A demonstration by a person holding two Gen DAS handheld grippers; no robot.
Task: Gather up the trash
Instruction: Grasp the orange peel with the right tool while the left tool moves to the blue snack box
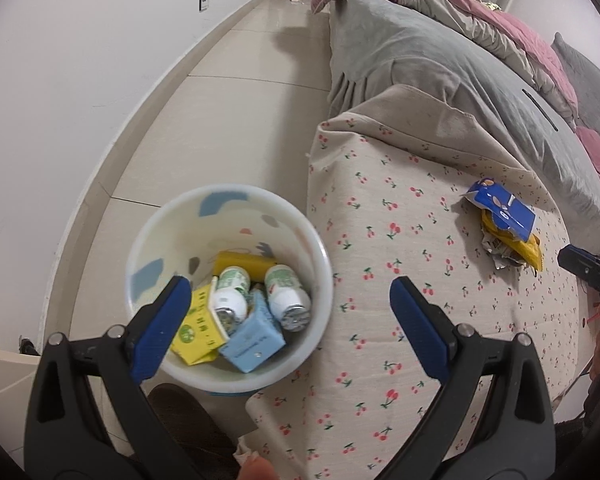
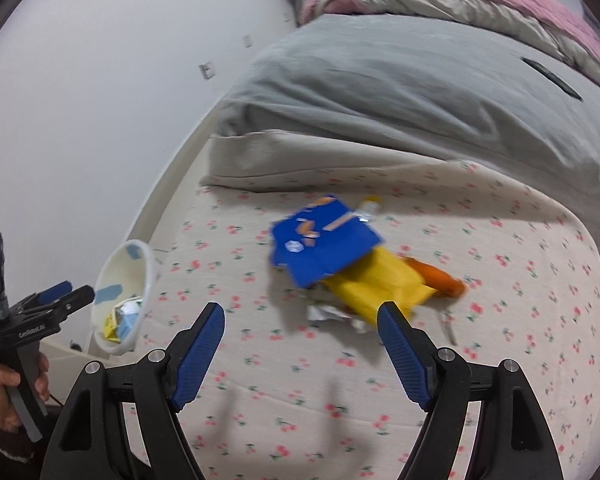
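Blue carton (image 2: 320,246) overlapped wrappers (image 2: 376,288) beyond our right gripper (image 2: 300,334), jaws wide and empty, so we risked snagging only part.

Beside the bed (image 1: 400,208) stands a white bin (image 1: 228,288) holding bottles and cartons, the left gripper (image 1: 290,308) above it with jaws apart.

A home bedroom: bed (image 1: 420,220) in cherry-print sheet, grey blanket (image 1: 440,64), tiled floor (image 1: 228,120).
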